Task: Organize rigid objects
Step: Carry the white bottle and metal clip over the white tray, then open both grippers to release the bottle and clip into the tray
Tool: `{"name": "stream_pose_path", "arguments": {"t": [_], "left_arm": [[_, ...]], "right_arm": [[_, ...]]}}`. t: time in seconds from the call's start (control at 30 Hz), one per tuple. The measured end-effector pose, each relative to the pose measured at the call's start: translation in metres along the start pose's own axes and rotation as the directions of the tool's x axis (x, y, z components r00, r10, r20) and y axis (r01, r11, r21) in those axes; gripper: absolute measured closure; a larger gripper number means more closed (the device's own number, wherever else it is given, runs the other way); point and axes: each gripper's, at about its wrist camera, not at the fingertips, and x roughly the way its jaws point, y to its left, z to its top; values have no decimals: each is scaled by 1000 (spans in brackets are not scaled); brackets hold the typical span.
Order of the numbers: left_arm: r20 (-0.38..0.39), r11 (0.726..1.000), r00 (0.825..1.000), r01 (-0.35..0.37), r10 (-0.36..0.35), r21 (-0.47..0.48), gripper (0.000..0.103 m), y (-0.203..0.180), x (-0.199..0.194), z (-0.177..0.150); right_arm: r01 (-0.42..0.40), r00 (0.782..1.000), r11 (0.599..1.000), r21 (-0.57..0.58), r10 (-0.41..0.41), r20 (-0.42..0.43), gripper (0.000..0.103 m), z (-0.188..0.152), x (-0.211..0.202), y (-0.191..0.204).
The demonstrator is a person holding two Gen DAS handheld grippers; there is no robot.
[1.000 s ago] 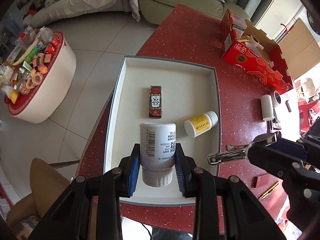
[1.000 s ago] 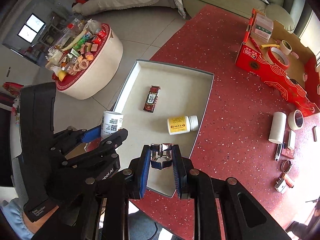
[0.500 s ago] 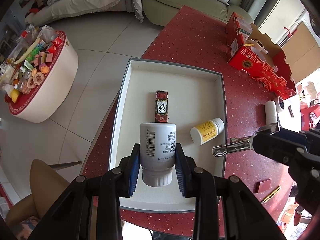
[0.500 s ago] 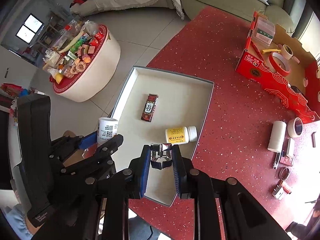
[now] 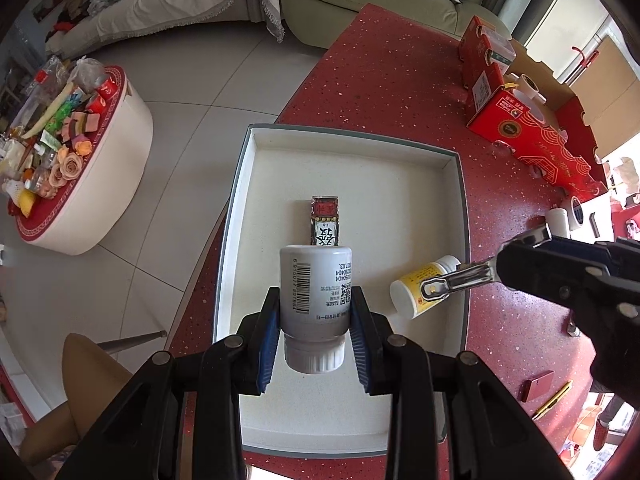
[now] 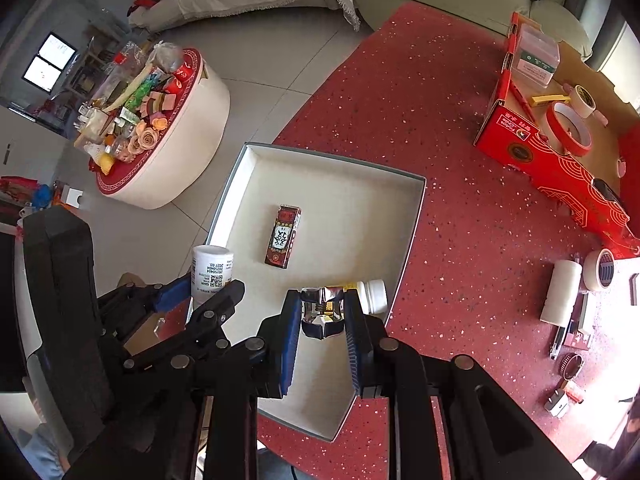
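Right up close, the left gripper [image 5: 315,334] is clamped on a white bottle [image 5: 314,298], cap end toward the camera, hanging over the near half of the tray [image 5: 463,216]. Beside it, the right gripper [image 6: 322,322] has its pads squeezed on a metal clip [image 6: 322,312], which pokes out over the tray's right side, just above the yellow bottle [image 5: 422,286] lying there on its side.

A bit further in, the red box [image 6: 283,236] lies flat mid-tray, right beyond the white bottle's far end as the left camera sees it.

Past the tray on the red table [image 6: 400,100], the loose stuff is well apart: a white roll [image 6: 561,292], tape [image 6: 600,270], and the open carton [image 6: 532,148] at the far edge.

Looks like both loads are about to go down in the tray. The trick is probably to lower the white bottle into the bare near-left patch, short of the red box, and only let go once it's resting, since a round bottle will roll. The clip likely wants its own gap, not on top of the yellow bottle. With the grippers this close together, setting things down one at a time seems safer.
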Motion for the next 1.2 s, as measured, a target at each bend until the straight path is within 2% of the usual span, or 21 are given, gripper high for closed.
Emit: {"name": "stream_pose_path", "arguments": {"t": [0.37, 0.77, 0.8, 0.83, 0.87, 0.9, 0.93, 0.97, 1.0, 1.03, 1.13, 1.17, 1.2], "left_arm": [[-25, 1000, 1000, -13, 14, 19, 68, -5, 26, 21], [-60, 1000, 998, -14, 16, 22, 67, -11, 52, 19], [-65, 1000, 998, -3, 5, 25, 61, -11, 54, 18], [-74, 1000, 997, 7, -5, 27, 45, -12, 56, 18], [-75, 1000, 997, 8, -5, 27, 35, -12, 57, 17], [-72, 1000, 997, 11, -9, 24, 19, -11, 57, 16], [-68, 1000, 998, 17, -16, 12, 16, -9, 57, 16], [-73, 1000, 997, 22, -22, -2, 14, -6, 57, 16], [-78, 1000, 997, 24, -25, -12, 4, -4, 58, 17], [-74, 1000, 997, 22, -24, -19, 0, -3, 58, 16], [-65, 1000, 998, 16, -17, -15, 0, -2, 58, 14], [-63, 1000, 998, 13, -13, -10, 0, -2, 57, 14], [-59, 1000, 998, 9, -9, -4, 0, -3, 56, 13]], "right_arm": [[9, 999, 1000, 10, -9, -39, 80, 35, 39, -5], [23, 996, 1000, 9, -22, -91, 80, 46, 72, -14], [14, 996, 1000, 13, -13, -88, 80, 46, 73, -15], [7, 996, 1000, 14, -6, -85, 80, 46, 75, -17], [2, 996, 1000, 14, 0, -92, 80, 47, 77, -17], [4, 995, 1000, 15, -2, -101, 71, 47, 78, -18], [17, 994, 1000, 16, -15, -104, 48, 47, 79, -19], [36, 994, 999, 23, -33, -100, 35, 47, 77, -22], [41, 996, 999, 33, -38, -83, 22, 47, 74, -25], [36, 997, 998, 44, -33, -66, 20, 47, 69, -28], [48, 997, 996, 71, -43, -67, 18, 45, 60, -34], [59, 997, 995, 80, -54, -61, 14, 43, 56, -37], [66, 997, 993, 93, -62, -51, 5, 40, 51, -41]]}}
